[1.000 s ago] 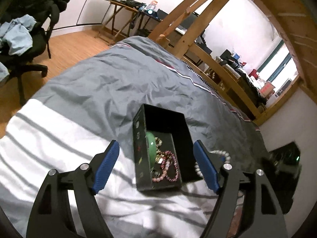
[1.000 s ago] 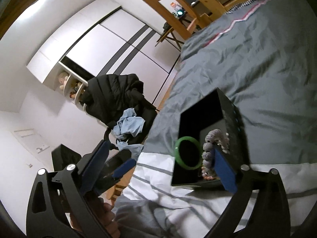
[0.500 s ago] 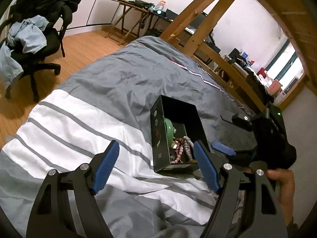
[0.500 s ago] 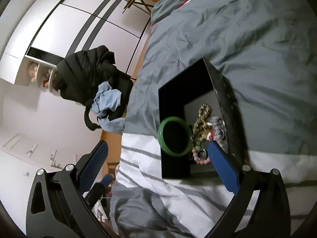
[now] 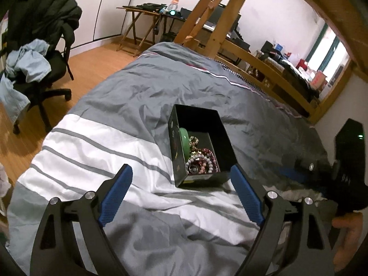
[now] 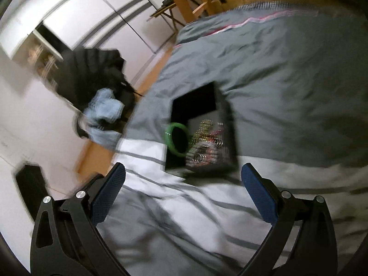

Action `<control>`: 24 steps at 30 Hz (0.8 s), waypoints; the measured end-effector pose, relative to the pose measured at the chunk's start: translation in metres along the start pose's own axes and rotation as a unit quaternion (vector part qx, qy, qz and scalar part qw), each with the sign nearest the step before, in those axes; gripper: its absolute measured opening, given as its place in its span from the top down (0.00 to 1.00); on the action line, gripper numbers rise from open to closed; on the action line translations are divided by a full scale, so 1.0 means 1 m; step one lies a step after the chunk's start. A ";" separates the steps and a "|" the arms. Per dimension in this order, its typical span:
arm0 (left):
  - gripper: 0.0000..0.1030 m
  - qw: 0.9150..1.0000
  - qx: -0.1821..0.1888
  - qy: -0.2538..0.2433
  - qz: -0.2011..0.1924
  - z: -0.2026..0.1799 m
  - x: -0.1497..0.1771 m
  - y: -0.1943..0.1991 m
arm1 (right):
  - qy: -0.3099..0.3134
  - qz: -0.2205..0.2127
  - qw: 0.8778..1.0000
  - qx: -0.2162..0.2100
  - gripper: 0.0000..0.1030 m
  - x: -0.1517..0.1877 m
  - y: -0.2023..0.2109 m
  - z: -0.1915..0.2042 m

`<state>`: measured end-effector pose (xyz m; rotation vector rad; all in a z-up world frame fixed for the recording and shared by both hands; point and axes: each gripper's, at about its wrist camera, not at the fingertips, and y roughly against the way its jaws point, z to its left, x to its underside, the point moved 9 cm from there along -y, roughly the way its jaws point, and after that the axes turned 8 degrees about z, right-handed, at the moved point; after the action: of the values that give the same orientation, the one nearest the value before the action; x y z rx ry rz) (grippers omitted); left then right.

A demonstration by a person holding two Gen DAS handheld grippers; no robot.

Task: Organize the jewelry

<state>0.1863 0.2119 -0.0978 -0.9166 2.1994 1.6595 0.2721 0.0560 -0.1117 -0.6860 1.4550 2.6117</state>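
The black box sits on the bed, a little right of centre in the left wrist view, straddling the edge where the grey cover meets the white striped part. Inside it a green bangle leans against the left wall, with a heap of bead bracelets piled at the near end; a pale bead strand that a second ago hung at the right gripper's pad beside the box now appears to lie in that heap. No jewelry shows on the cover around the box, so the gathering looks close to finished, as far as these views reach.

The left gripper has pulled back from the box over the last second; its jaws are spread wide with nothing between them, the box just beyond the right pad. The right gripper has also backed away, its jaws released and bare. In the left wrist view it has gone from close beside the box to the lower right edge. Its own view is smeared by motion, the box at centre.
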 end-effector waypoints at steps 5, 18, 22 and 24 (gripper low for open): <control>0.17 0.999 -0.021 -0.023 0.011 -0.014 0.009 0.007 | 0.057 0.004 0.997 0.059 0.04 0.020 0.011 0.012; 0.10 0.993 -0.094 -0.076 0.006 -0.017 0.026 0.047 | 0.079 -0.034 0.990 0.114 0.04 0.049 0.060 0.028; 0.09 0.989 -0.121 -0.084 -0.002 -0.012 0.027 0.064 | 0.098 -0.052 0.983 0.147 0.04 0.052 0.080 0.034; 0.09 0.987 -0.130 -0.089 -0.004 -0.012 0.026 0.070 | 0.103 -0.058 0.980 0.158 0.04 0.054 0.089 0.037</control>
<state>0.1261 0.2025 -0.0535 -0.7973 1.8921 1.9755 0.1863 0.0298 -0.0466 -0.9859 1.7716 2.2063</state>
